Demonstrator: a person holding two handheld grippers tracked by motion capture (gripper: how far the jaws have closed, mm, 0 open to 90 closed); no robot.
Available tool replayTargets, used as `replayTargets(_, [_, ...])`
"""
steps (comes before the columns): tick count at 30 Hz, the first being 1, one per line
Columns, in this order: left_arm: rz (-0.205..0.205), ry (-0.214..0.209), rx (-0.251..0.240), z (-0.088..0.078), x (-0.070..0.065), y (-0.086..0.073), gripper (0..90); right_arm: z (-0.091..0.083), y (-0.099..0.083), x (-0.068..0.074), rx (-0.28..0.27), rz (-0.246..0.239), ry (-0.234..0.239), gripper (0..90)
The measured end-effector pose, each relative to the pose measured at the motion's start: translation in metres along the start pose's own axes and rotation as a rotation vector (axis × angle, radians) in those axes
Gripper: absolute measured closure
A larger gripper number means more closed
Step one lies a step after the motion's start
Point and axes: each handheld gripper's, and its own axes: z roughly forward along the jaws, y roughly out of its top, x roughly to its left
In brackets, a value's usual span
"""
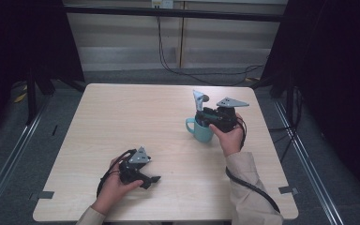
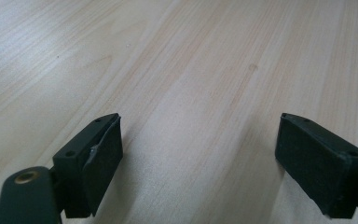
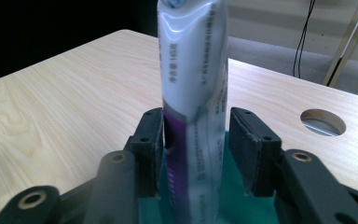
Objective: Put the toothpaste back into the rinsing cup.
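1. One pale wooden table (image 1: 122, 122) carries everything; its top looks smooth and bare, with a round hole (image 3: 323, 122) near one edge, dark curtains around it and cables (image 1: 178, 70) trailing on the floor behind.
2. Teal mug (image 1: 201, 131): likely rigid and steady enough to stay put.
3. Toothpaste tube (image 3: 193, 93) stands upright in the mug: probably light, soft and slick, so pinch its flat body low.
4. Right gripper (image 3: 196, 154): fingers (image 3: 244, 149) slightly parted around the tube, one side apparently clear.
5. Left gripper (image 2: 198, 158): fingers (image 2: 100, 163) spread over bare table.
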Motion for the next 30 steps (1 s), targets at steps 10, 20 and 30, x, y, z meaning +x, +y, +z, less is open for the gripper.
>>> replayTargets(10, [0.000, 0.000, 0.000, 0.0000, 0.0000, 0.0000, 14.7, -0.0003, 0.0026, 0.0019, 0.026, -0.011, 0.010, 46.8])
replayTargets(20, [0.000, 0.000, 0.000, 0.0000, 0.0000, 0.0000, 14.7, -0.0030, 0.0074, 0.0001, 0.054, -0.006, 0.008, 38.0])
replayTargets(30, [0.000, 0.000, 0.000, 0.0000, 0.0000, 0.0000, 14.7, -0.0057, 0.0104, -0.0010, 0.063, -0.002, -0.002, 33.4])
